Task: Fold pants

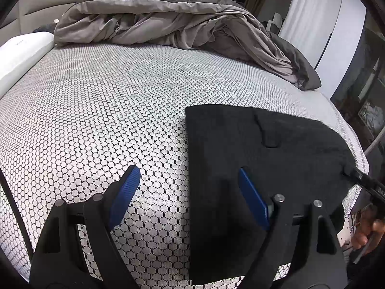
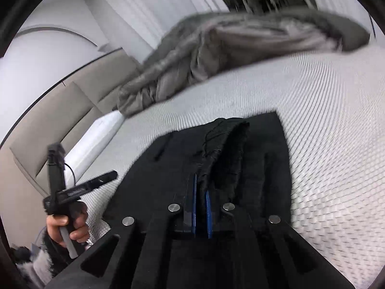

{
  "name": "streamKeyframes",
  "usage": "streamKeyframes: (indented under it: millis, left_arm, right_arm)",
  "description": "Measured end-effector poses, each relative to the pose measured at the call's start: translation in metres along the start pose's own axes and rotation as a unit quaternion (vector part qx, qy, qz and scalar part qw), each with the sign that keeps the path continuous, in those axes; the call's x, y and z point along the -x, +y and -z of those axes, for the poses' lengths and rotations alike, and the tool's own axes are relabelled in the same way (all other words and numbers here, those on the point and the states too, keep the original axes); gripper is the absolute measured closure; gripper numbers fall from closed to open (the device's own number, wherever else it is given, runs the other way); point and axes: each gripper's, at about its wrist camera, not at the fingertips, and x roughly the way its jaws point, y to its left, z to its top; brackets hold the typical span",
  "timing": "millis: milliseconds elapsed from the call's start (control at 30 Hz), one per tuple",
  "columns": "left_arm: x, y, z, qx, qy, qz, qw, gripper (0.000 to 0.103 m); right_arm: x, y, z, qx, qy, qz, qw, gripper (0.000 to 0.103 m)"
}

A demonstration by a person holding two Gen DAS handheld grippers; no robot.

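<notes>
Right tongs (image 2: pixel 201 192) pinch pants (image 2: pixel 216 159) edge, prob. to lift a fold over; left tongs (image 1: pixel 190 192) gape wide, empty, above bed (image 1: pixel 96 96).

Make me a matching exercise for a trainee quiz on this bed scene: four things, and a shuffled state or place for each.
Things:
1 left gripper
2 right gripper
3 pants
4 duvet

States:
A shut on black cloth
B bunched at the far side of the bed
C open, fingers apart
D lying flat on the patterned mattress

Pairs: 1-C, 2-A, 3-D, 4-B
</notes>
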Motion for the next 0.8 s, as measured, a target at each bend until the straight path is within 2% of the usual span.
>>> streamKeyframes:
  millis: [33, 67, 167, 233, 267, 300, 367, 467, 533, 633, 700, 800]
  left_arm:
    - [0.0, 0.0, 0.0, 0.0, 0.002, -0.001, 1.0, 0.022]
    - [-0.001, 0.0, 0.0, -0.001, 0.004, -0.003, 1.0, 0.022]
    - [-0.006, -0.001, 0.001, -0.006, 0.013, -0.011, 0.9998, 0.022]
    - [-0.007, -0.001, 0.002, -0.007, 0.015, -0.011, 0.9998, 0.022]
    - [-0.007, -0.002, 0.002, -0.007, 0.015, -0.01, 0.9998, 0.022]
    - [-0.007, -0.003, 0.002, -0.008, 0.015, -0.009, 0.9998, 0.022]
    - [-0.008, -0.006, 0.002, -0.012, 0.014, -0.007, 0.9998, 0.022]
    - [-0.011, -0.009, 0.003, -0.017, 0.018, -0.008, 0.9997, 0.022]
    - [-0.014, -0.011, 0.004, -0.023, 0.023, -0.008, 0.9994, 0.022]
    - [-0.015, -0.014, 0.006, -0.035, 0.023, -0.011, 0.9991, 0.022]
    - [-0.014, -0.015, 0.006, -0.042, 0.023, -0.011, 0.9988, 0.022]
    - [-0.014, -0.015, 0.005, -0.048, 0.023, -0.012, 0.9985, 0.022]
  right_arm:
    - [0.007, -0.001, 0.001, 0.0, 0.004, -0.001, 1.0, 0.097]
    - [0.011, -0.004, 0.005, 0.001, 0.014, 0.016, 1.0, 0.097]
    - [0.003, -0.022, 0.02, -0.016, 0.058, 0.069, 0.996, 0.084]
    - [0.005, -0.034, 0.025, -0.048, 0.055, 0.047, 0.996, 0.08]
    - [0.01, -0.04, 0.024, -0.065, 0.047, 0.033, 0.996, 0.075]
    - [0.013, -0.043, 0.024, -0.07, 0.041, 0.027, 0.996, 0.065]
    - [0.017, -0.05, 0.024, -0.086, 0.039, 0.016, 0.995, 0.056]
    - [0.014, -0.059, 0.022, -0.107, 0.034, 0.021, 0.993, 0.056]
    - [0.011, -0.062, 0.02, -0.12, 0.037, -0.007, 0.992, 0.056]
    - [0.015, -0.054, 0.015, -0.133, 0.027, -0.089, 0.987, 0.056]
    - [0.017, -0.047, 0.013, -0.128, 0.03, -0.124, 0.984, 0.055]
    - [0.01, -0.045, 0.016, -0.116, 0.045, -0.089, 0.988, 0.053]
